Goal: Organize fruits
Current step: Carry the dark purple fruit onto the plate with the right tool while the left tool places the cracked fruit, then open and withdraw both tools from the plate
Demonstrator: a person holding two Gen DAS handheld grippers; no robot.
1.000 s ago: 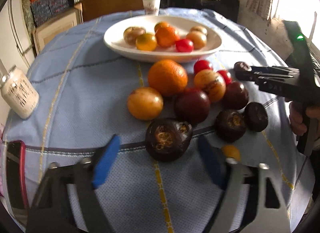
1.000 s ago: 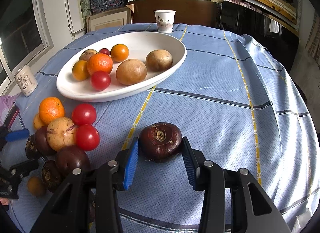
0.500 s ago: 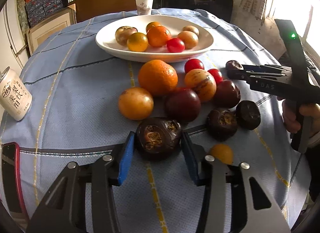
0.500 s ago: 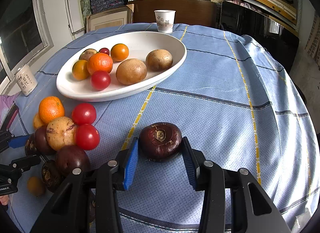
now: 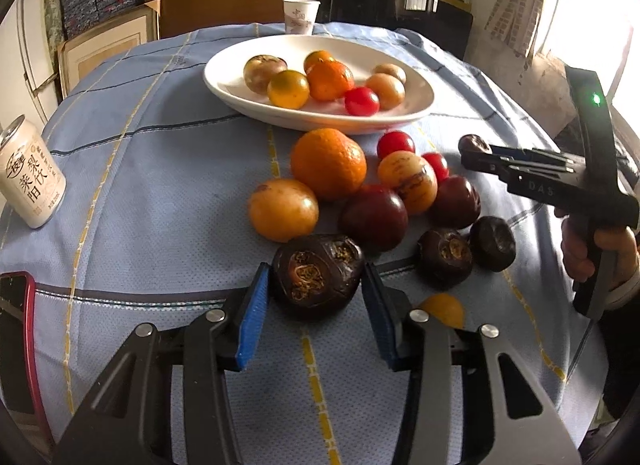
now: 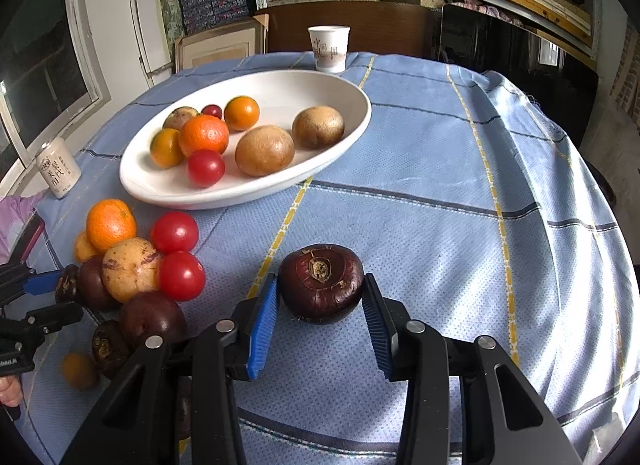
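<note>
Two dark fruits are in your grip, one in each hand. Your left gripper has just been closing, and its blue pads now squeeze the bumpy dark fruit between them. Your right gripper is clamped on the smooth dark fruit, which sits between its pads on the blue cloth.

I think you are at the picking-up step. Next, lift both and carry them to the white bowl, far ahead of your fingers.

Each fruit is round and squat, stem scar facing up, wide side across the pads.
</note>
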